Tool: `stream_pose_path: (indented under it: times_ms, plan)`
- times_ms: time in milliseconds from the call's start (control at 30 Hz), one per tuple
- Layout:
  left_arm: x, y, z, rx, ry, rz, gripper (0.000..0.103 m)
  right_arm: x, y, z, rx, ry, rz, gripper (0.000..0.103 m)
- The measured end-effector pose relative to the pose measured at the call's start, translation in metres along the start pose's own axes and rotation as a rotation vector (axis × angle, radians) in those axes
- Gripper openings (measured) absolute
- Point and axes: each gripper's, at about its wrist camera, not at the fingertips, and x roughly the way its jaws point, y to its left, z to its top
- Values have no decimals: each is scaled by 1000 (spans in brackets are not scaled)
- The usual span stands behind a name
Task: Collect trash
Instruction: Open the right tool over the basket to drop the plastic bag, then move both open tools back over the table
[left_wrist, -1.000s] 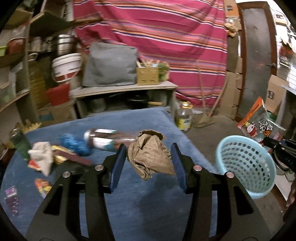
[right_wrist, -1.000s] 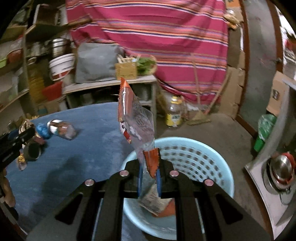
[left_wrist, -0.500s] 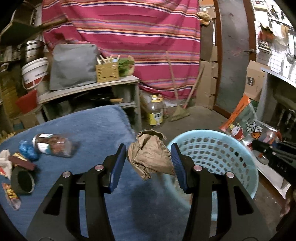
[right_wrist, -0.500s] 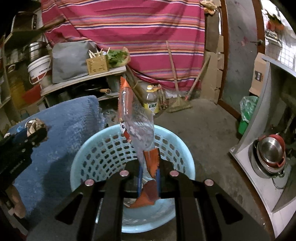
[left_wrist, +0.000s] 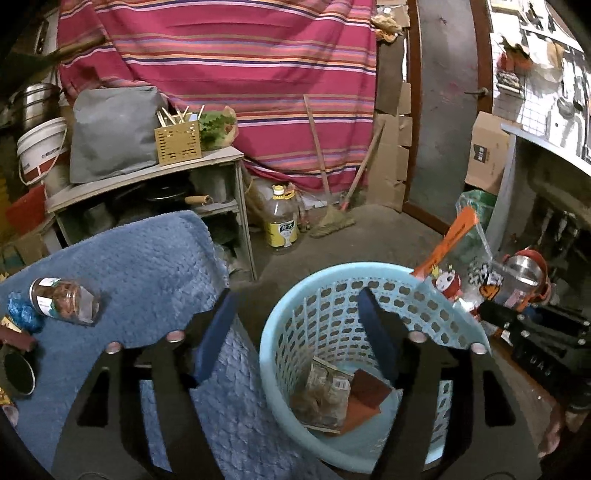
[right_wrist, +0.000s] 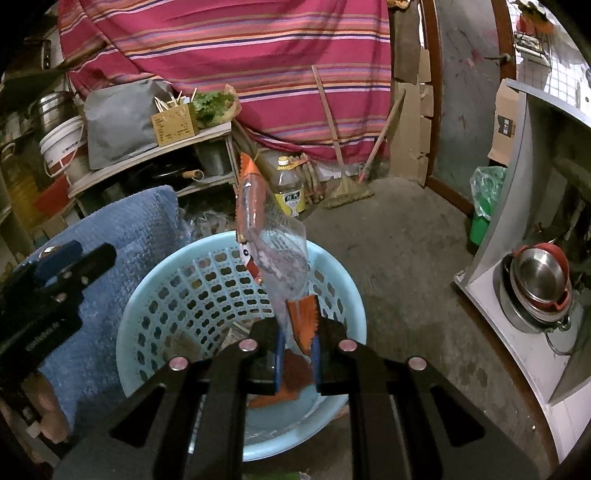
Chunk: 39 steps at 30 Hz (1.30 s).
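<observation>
My left gripper (left_wrist: 295, 325) is open and empty above the near rim of a light blue plastic basket (left_wrist: 291, 306). A crumpled brown paper bag (left_wrist: 325, 395) lies in the basket beside a red-brown piece. My right gripper (right_wrist: 297, 332) is shut on a clear and orange snack wrapper (right_wrist: 273, 258) and holds it upright over the same basket (right_wrist: 147, 295). The wrapper also shows in the left wrist view (left_wrist: 450, 266), at the basket's far right rim. The left gripper shows in the right wrist view (right_wrist: 55, 273), at the left.
A blue towel-covered table (left_wrist: 140, 280) holds a jar lying on its side (left_wrist: 62, 301), a blue wad (left_wrist: 22, 312) and a dark roll (left_wrist: 16, 373). A wooden shelf unit (left_wrist: 147, 184), an oil bottle (left_wrist: 282, 225) and a broom (left_wrist: 332, 218) stand behind. Steel bowls (right_wrist: 539, 284) sit at right.
My left gripper swung right from the table to over the basket, opened and dropped the brown paper bag into it. My right gripper stays shut on the wrapper over the basket.
</observation>
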Motion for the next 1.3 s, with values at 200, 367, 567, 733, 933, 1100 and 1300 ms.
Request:
stream_pose_path:
  times_ms: [200,367,567,733,933,1100,1300]
  plan:
    - [-16,27,-1,-36,-35,75,92,9,10,1,-23,23,2,12]
    - [-30,54,-7,-57,-30,107,94,21,32,-1,-55,74,-2,15]
    - [-59,91,-16,-75,-49,178,96,30,53,-4,-91,89,-63,67]
    - [-86,130,-23,-100,-61,230,97,26,74,-5,-114,81,-78,79]
    - [-120,178,-34,-119,-70,299,97,-1,116,-4,-173,-11,-26,87]
    - [-145,217,-46,-143,-83,352,98,-25,158,-12,-194,-80,94,90]
    - [-165,267,-68,-208,-69,417,98,-37,200,-23,-210,-115,206,90]
